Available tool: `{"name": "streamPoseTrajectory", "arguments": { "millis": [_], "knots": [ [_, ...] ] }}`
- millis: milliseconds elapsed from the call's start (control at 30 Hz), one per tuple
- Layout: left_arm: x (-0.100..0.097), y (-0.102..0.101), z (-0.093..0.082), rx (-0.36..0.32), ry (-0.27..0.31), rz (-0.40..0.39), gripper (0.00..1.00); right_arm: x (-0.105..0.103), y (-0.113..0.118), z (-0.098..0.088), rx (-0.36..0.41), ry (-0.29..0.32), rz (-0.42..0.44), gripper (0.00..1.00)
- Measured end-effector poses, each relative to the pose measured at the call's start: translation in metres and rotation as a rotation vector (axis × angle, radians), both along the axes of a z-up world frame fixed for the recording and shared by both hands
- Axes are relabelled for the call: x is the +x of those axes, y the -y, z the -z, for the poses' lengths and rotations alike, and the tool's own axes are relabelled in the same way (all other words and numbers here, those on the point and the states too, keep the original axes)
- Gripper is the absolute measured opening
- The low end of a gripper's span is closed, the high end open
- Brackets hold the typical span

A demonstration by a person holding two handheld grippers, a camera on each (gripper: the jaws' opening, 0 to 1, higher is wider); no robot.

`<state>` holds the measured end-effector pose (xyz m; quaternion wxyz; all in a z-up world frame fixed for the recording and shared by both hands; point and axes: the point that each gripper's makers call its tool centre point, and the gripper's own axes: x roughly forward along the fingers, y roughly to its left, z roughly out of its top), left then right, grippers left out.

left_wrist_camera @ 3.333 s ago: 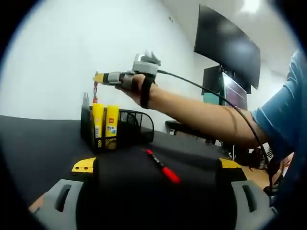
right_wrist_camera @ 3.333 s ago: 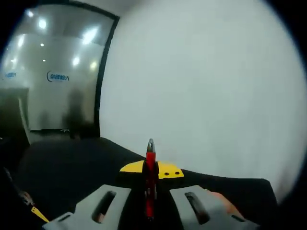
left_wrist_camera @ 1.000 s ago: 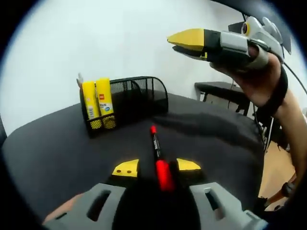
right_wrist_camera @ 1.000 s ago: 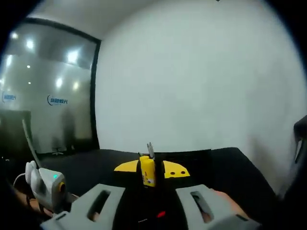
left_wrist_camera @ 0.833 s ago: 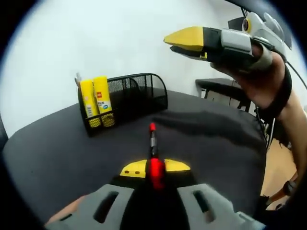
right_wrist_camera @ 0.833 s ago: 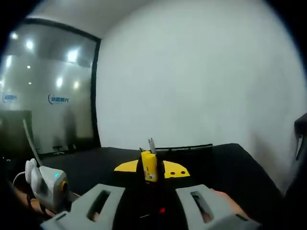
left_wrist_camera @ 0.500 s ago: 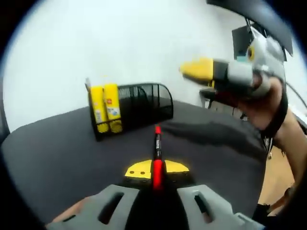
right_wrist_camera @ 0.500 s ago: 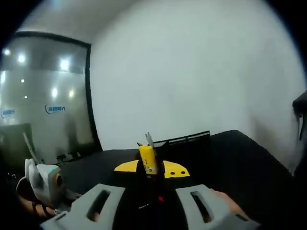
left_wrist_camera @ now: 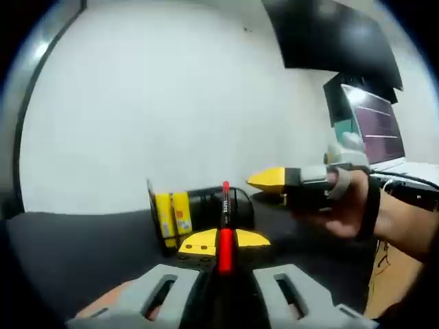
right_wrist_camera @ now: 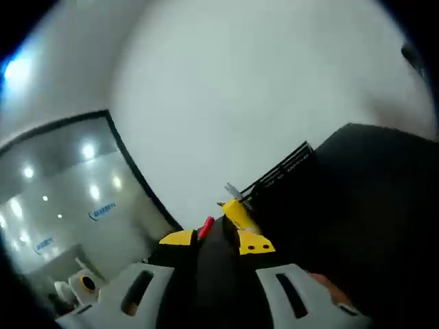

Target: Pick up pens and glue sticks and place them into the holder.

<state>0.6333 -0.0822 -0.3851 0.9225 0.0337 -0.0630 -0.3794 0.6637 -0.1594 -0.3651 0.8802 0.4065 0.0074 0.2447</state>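
Note:
My left gripper (left_wrist_camera: pixel 224 241) is shut on a red pen (left_wrist_camera: pixel 224 226) that points straight ahead toward the black mesh holder (left_wrist_camera: pixel 209 205). Two yellow glue sticks (left_wrist_camera: pixel 172 214) stand in the holder's left compartment. A hand holds my right gripper (left_wrist_camera: pixel 264 180) just right of the holder, its yellow tips together. In the right gripper view, my right gripper (right_wrist_camera: pixel 216 241) is shut with nothing visible between its tips. Past it are the yellow glue sticks (right_wrist_camera: pixel 235 211), the holder's rim (right_wrist_camera: pixel 288 164) and a red pen tip (right_wrist_camera: pixel 206 227).
The holder stands on a black table (left_wrist_camera: pixel 62 247) before a white wall. A monitor (left_wrist_camera: pixel 374 127) and a dark wall panel (left_wrist_camera: pixel 329 34) are at the right. A glass partition (right_wrist_camera: pixel 68 199) and the left gripper's body (right_wrist_camera: pixel 82 282) appear in the right gripper view.
Both views have tilted and swung. The left gripper's pen now lines up with the holder, which looks nearer and more level. The right gripper has dropped lower, beside the holder's right side.

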Motion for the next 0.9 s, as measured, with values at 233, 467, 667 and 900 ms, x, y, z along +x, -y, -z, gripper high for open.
{"name": "streamPoseTrajectory", "arguments": {
  "millis": [233, 467, 667, 900],
  "knots": [
    [-0.008, -0.004, -0.007, -0.004, 0.065, 0.009, 0.04, 0.004, -0.02, -0.02, 0.149, 0.008, -0.132, 0.18],
    [-0.008, -0.008, -0.01, -0.026, 0.109, 0.038, 0.04, 0.007, -0.035, -0.024, 0.144, 0.004, -0.183, 0.05],
    [0.0, -0.01, 0.004, 0.017, 0.053, 0.088, 0.14, 0.015, -0.04, -0.037, 0.068, 0.029, -0.174, 0.04],
    [0.026, -0.031, 0.035, 0.047, -0.077, 0.123, 0.42, 0.038, -0.036, -0.083, -0.079, 0.122, -0.111, 0.04]
  ]
}}
